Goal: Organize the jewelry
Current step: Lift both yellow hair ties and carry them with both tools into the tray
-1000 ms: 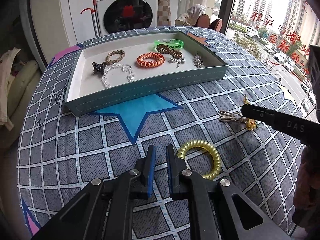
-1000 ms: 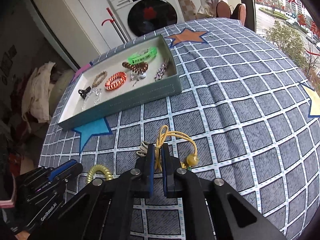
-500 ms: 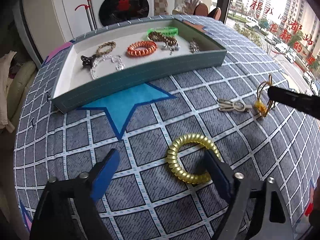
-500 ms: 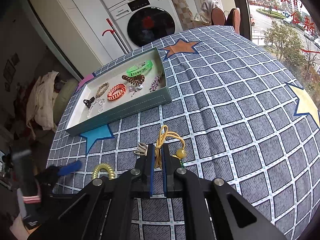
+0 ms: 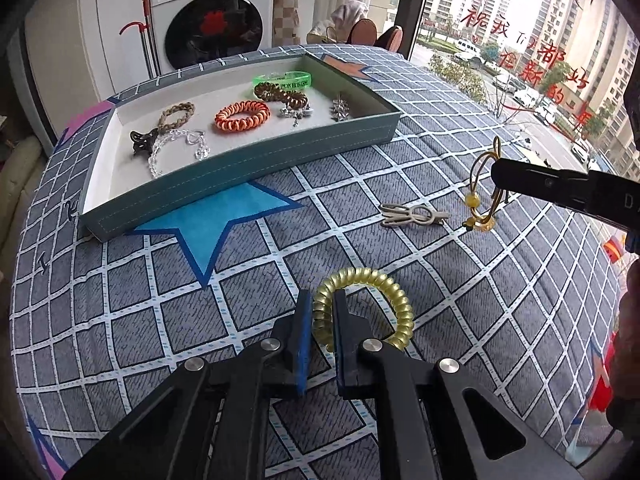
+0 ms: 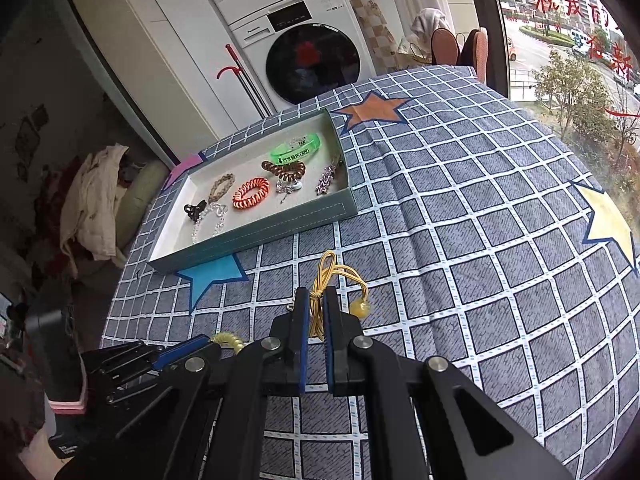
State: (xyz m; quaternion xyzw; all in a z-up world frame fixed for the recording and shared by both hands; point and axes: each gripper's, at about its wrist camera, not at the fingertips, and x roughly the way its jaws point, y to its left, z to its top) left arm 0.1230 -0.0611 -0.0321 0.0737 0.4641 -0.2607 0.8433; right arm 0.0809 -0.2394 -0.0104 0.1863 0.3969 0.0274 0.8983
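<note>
My left gripper (image 5: pixel 321 304) is shut on a gold spiral hair tie (image 5: pixel 384 284) that rests on the checked cloth. My right gripper (image 6: pixel 316 300) is shut on a yellow cord bracelet with a bead (image 6: pixel 340 276) and holds it above the cloth; it also shows in the left wrist view (image 5: pixel 482 196). A silver hair clip (image 5: pixel 412 215) lies on the cloth between the two. The teal jewelry tray (image 5: pixel 248 168) at the back holds several pieces, among them an orange spiral tie (image 5: pixel 242 115) and a green band (image 5: pixel 284 78).
The cloth-covered table curves down at its edges. A washing machine (image 5: pixel 208 20) stands behind the tray. A window (image 5: pixel 520 40) is at the right. Clothes (image 6: pixel 92 204) are piled at the left beyond the table.
My left gripper opened wide, moved over the gold spiral tie and closed on it. My right gripper lifted the yellow cord bracelet higher off the cloth.
</note>
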